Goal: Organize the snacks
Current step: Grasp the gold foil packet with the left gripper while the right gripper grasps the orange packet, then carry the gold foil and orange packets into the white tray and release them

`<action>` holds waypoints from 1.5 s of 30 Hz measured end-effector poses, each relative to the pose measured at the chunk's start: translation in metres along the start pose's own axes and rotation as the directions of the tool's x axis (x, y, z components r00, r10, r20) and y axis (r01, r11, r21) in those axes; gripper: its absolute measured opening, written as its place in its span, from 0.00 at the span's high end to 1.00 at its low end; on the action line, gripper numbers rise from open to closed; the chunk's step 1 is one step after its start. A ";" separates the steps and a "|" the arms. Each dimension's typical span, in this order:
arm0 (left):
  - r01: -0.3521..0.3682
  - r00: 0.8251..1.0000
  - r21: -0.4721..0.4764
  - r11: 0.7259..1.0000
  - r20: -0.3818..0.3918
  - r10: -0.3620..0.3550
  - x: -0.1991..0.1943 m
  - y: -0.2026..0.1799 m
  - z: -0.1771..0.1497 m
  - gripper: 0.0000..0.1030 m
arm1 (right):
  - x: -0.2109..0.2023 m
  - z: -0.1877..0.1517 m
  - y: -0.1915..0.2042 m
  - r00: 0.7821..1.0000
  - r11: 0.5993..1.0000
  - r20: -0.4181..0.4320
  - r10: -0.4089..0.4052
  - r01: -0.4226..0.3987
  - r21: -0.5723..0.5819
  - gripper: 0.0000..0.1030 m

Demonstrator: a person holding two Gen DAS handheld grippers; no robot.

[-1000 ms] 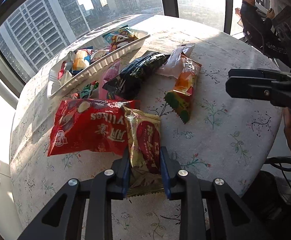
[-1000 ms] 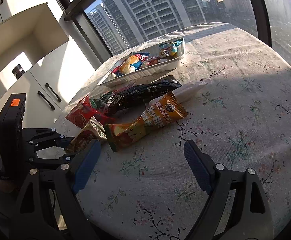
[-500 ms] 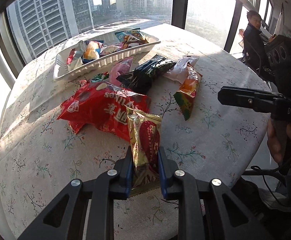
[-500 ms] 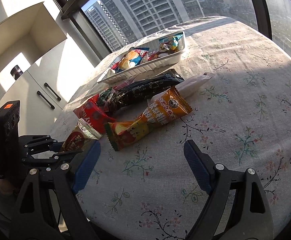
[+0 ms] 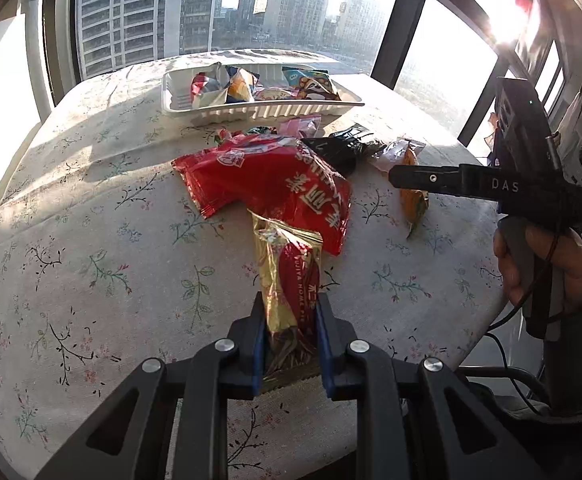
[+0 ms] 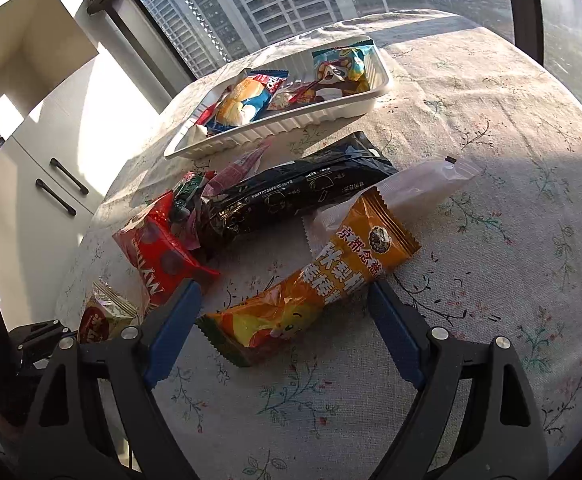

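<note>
My left gripper [image 5: 289,320] is shut on a gold and red snack packet [image 5: 289,276], lifted above the table; the packet also shows in the right wrist view [image 6: 101,318]. A white tray [image 5: 251,110] at the far side holds several snacks; it also shows in the right wrist view [image 6: 331,110]. My right gripper [image 6: 283,316] is open and straddles an orange snack bar [image 6: 319,280] on the table. It shows from the side in the left wrist view [image 5: 399,176]. A big red bag [image 5: 271,180], a black packet [image 6: 291,196] and a white packet [image 6: 423,184] lie between.
The round table [image 5: 91,240] has a floral cloth. Its near edge is close below my left gripper. White cabinets [image 6: 43,168] stand left of the table. Windows ring the far side. Small pink and green packets [image 6: 211,184] lie beside the tray.
My left gripper has lifted the gold and red packet off the table and swung left. My right gripper has moved forward and down over the orange bar, still open.
</note>
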State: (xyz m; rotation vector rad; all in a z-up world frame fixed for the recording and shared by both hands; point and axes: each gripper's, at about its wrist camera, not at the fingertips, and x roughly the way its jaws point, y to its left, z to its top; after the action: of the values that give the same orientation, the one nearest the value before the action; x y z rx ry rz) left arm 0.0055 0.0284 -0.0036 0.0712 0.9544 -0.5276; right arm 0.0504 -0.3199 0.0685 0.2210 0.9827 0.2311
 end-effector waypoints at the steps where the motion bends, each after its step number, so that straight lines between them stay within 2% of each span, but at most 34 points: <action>1: 0.004 1.000 0.000 1.000 0.000 -0.004 0.000 0.000 -0.001 0.78 | 0.003 0.002 0.004 1.000 1.000 0.000 -0.024 0.024 -0.018 0.18; 3: 0.014 1.000 -0.003 1.000 0.001 -0.014 0.001 0.001 -0.002 0.78 | 0.010 0.004 0.014 0.997 0.995 -0.004 -0.078 0.077 -0.070 0.18; 8: 0.022 1.000 -0.009 1.000 0.010 -0.022 0.001 0.003 -0.002 0.78 | 0.013 0.005 0.018 0.995 0.990 -0.004 -0.097 0.096 -0.099 0.21; 9: 0.024 1.000 -0.010 1.000 0.012 -0.024 0.000 0.003 -0.003 0.78 | 0.015 0.006 0.019 0.993 0.988 -0.009 -0.114 0.112 -0.107 0.33; 10: 0.028 1.000 -0.012 1.000 0.014 -0.028 0.000 0.004 -0.003 0.78 | 0.015 0.005 0.021 0.986 0.976 0.000 -0.167 0.166 -0.142 0.45; 11: 0.031 0.999 -0.015 0.999 0.014 -0.031 0.000 0.004 -0.003 0.78 | 0.015 0.003 0.021 0.982 0.969 0.003 -0.188 0.186 -0.160 0.45; 12: 0.033 0.999 -0.017 0.999 0.014 -0.033 0.001 0.004 -0.004 0.78 | 0.014 0.003 0.020 0.983 0.971 0.002 -0.181 0.179 -0.161 0.46; 16: 0.040 0.999 -0.027 0.999 0.013 -0.039 0.004 0.006 -0.004 0.78 | 0.011 0.002 0.013 0.983 0.971 -0.005 -0.181 0.178 -0.162 0.58; 20: 0.041 0.999 -0.024 0.999 0.013 -0.041 0.004 0.005 -0.004 0.78 | 0.008 -0.003 0.016 0.981 0.963 -0.013 -0.195 0.189 -0.190 0.64; 22: 0.043 0.999 -0.024 0.999 0.015 -0.043 0.004 0.004 -0.004 0.78 | 0.006 -0.006 0.018 0.982 0.964 -0.019 -0.189 0.181 -0.197 0.71; 24: 0.046 0.999 -0.023 0.999 0.016 -0.046 0.004 0.002 -0.004 0.78 | 0.006 -0.008 0.022 0.982 0.961 -0.024 -0.187 0.178 -0.210 0.72; 28: 0.053 0.998 -0.025 0.998 0.018 -0.053 0.006 0.000 -0.005 0.78 | 0.007 -0.011 0.031 0.987 0.961 -0.035 -0.159 0.146 -0.236 0.82; 35: 0.054 0.998 -0.055 0.997 0.030 -0.052 0.001 0.007 -0.008 0.78 | -0.005 -0.025 0.033 0.998 0.975 -0.021 -0.066 0.060 -0.214 0.87; 40: 0.065 0.997 -0.075 0.995 0.050 -0.061 -0.007 0.013 -0.003 0.78 | -0.029 -0.026 0.026 0.999 0.980 0.030 -0.035 0.041 -0.193 0.87; 45: 0.051 0.995 -0.091 0.995 0.094 -0.043 -0.020 0.025 0.015 0.78 | -0.050 -0.016 0.009 0.997 0.987 0.074 -0.029 0.041 -0.158 0.87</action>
State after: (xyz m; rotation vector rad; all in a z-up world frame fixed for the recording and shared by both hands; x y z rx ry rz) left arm 0.0189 0.0539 0.0169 -0.0594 0.8914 -0.5248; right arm 0.0096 -0.3243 0.1023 0.0653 0.8915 0.2666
